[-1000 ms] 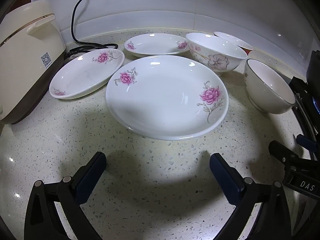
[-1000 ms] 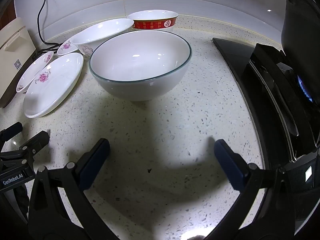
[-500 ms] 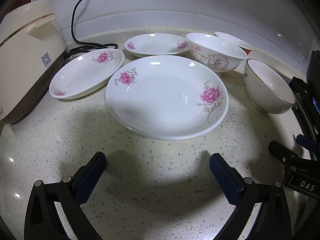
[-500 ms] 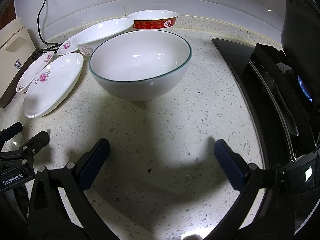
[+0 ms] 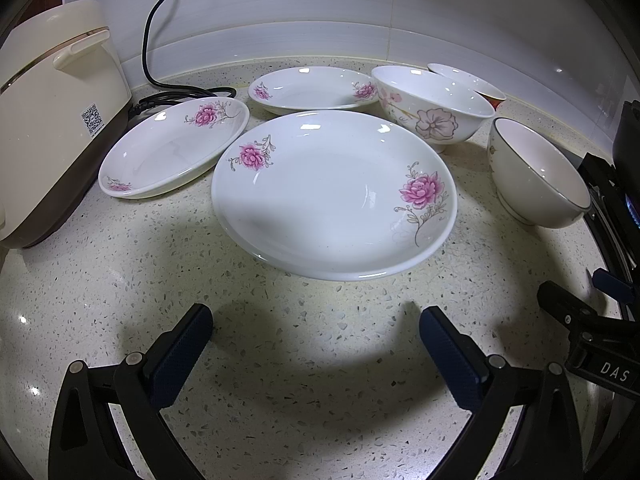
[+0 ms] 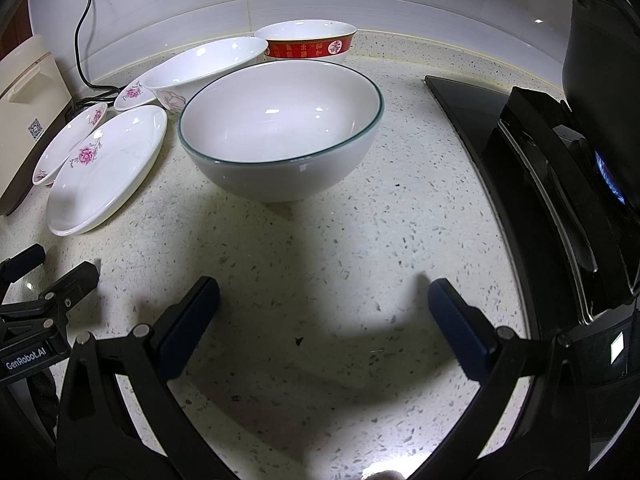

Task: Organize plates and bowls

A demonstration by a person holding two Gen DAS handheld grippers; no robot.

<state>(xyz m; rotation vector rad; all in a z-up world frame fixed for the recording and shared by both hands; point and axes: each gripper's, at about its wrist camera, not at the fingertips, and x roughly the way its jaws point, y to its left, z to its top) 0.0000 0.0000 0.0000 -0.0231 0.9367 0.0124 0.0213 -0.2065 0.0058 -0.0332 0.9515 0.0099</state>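
Clearly, nothing had been gathered yet: my left claw point(image 5: 316, 336) hung with its jaws spread wide and empty above the speckled stone counter point(image 5: 280, 380), just short of the large white plate with pink peonies point(image 5: 332, 196). My right claw point(image 6: 324, 308) was equally wide apart and empty, facing the white bowl with a thin green rim point(image 6: 280, 128).

I judged this to be the opening step, each claw lined up on its first piece. Two smaller white floral plates point(image 5: 172, 148) point(image 5: 312, 88) lay behind the big one, the nearer just beside it. To stack them I would need to slide a finger under a plate's low rim, which sat almost flat on the stone. The glazed rims would likely be slippery.

A white bowl with a pale pink flower point(image 5: 436, 108) hid most of the red-banded bowl point(image 6: 306, 40) from my left camera. Whether the plates touched one another I could not tell. A black pot point(image 6: 600, 40) over a blue flame point(image 6: 608, 176) was cut off at the right edge, close to my working side.
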